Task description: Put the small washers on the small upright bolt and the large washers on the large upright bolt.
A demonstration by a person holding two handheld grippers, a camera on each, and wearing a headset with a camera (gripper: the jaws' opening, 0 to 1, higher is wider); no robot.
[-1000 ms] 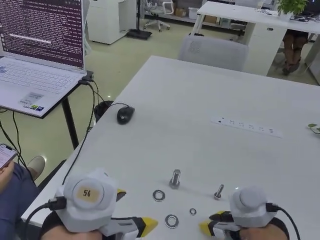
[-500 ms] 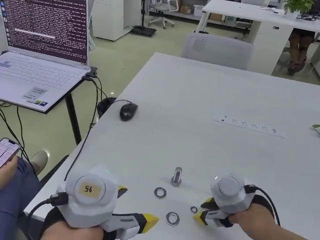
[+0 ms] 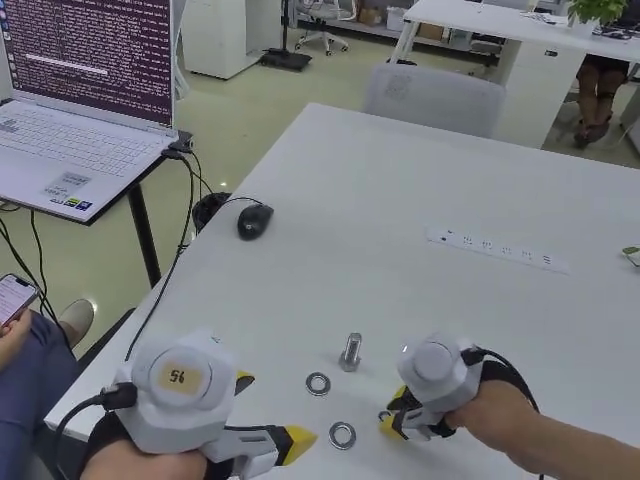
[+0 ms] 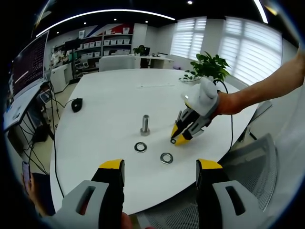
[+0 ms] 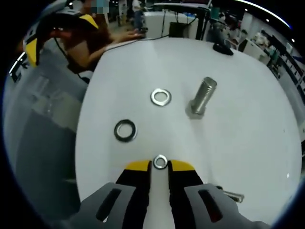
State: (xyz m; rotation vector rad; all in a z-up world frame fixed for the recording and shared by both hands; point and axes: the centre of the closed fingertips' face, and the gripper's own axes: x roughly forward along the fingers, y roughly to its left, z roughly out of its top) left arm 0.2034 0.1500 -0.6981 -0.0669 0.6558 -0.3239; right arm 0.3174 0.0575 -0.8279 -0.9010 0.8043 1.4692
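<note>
Lying flat, small washer [image 5: 160, 162], silver ring, pinched in right tool [image 5: 160, 167]

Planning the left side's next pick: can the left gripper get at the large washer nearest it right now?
Probably yes. The left gripper is open and that large washer lies flat on bare table ahead of its jaws. The right gripper is at the small washer beside it, close but apart.

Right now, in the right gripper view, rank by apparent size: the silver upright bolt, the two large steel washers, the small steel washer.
1. silver upright bolt
2. farther large steel washer and nearer large steel washer: look alike
3. small steel washer, smallest though nearest
</note>
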